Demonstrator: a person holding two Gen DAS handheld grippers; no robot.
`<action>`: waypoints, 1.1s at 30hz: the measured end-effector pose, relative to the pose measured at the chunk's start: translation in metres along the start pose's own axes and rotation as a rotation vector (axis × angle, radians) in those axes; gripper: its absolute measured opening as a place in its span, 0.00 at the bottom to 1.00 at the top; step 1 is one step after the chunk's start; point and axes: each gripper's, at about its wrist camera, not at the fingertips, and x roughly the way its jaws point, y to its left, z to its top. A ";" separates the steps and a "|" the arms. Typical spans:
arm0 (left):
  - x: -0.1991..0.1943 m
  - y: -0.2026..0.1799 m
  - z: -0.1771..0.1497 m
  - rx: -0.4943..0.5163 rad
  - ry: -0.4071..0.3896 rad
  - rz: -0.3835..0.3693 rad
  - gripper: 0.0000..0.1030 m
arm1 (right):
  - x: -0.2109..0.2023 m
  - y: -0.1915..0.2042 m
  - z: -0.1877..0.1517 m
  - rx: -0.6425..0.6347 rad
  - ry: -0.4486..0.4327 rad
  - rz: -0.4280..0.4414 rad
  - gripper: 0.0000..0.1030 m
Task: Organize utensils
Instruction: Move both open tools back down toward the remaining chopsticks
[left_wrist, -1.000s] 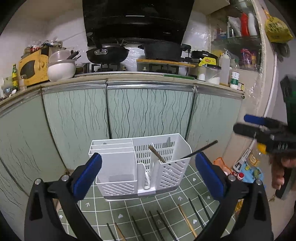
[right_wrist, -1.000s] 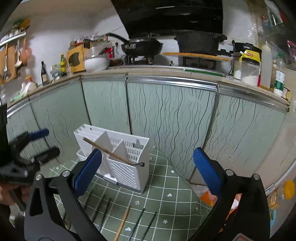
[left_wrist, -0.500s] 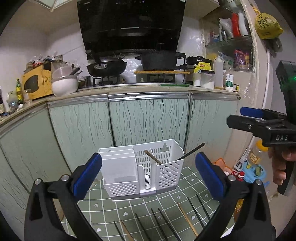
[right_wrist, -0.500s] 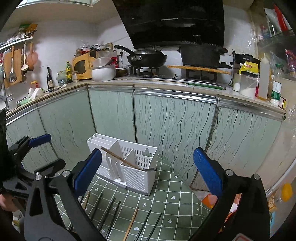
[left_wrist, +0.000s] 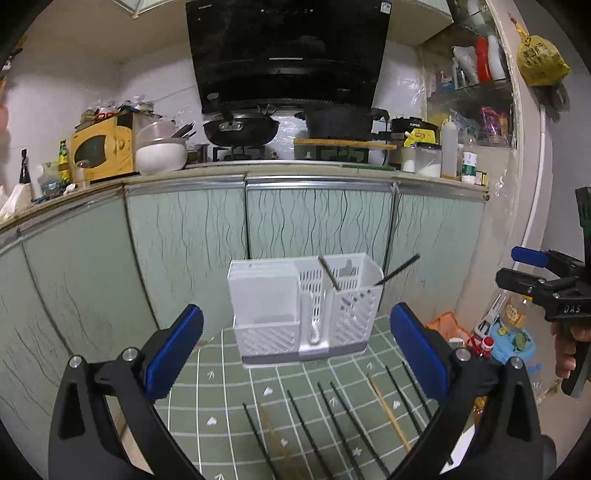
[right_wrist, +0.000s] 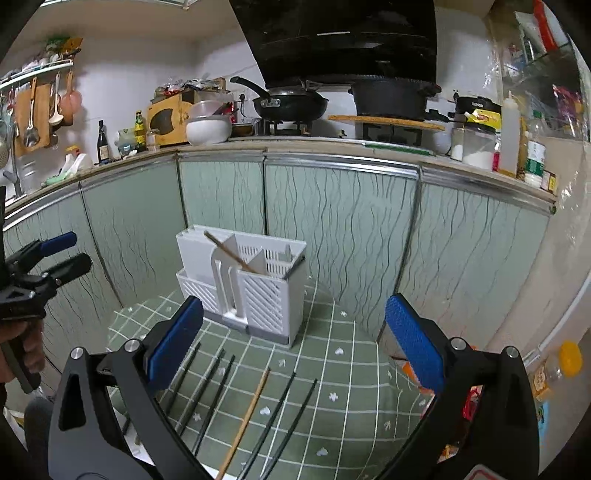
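- My left claw (left_wrist: 295, 347) is spread wide with nothing in it, held above the green mat (left_wrist: 229, 384).
- My right claw (right_wrist: 293, 341) is spread and bare too.
- The white utensil holder (left_wrist: 301, 306) stands on the mat's far edge, beside the cabinet doors (left_wrist: 184, 240).
- A wooden chopstick (left_wrist: 328, 272) and a black chopstick (left_wrist: 397, 269) lean inside the holder's right compartment.
- The loose chopsticks (right_wrist: 243, 417) lie in a row on the mat, near me.

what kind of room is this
A home kitchen, most likely: a black wok on a gas stove under a range hood, cabinets below, and a white utensil caddy on a green mat.
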 end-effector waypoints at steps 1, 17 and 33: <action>-0.002 0.002 -0.006 -0.005 -0.001 -0.003 0.95 | -0.001 -0.001 -0.006 0.012 0.003 0.003 0.92; -0.022 0.030 -0.097 -0.001 0.025 0.138 0.95 | -0.024 0.024 -0.077 -0.076 -0.023 -0.067 0.92; -0.018 0.019 -0.159 0.015 0.114 0.157 0.95 | -0.010 0.029 -0.140 -0.046 0.052 -0.063 0.92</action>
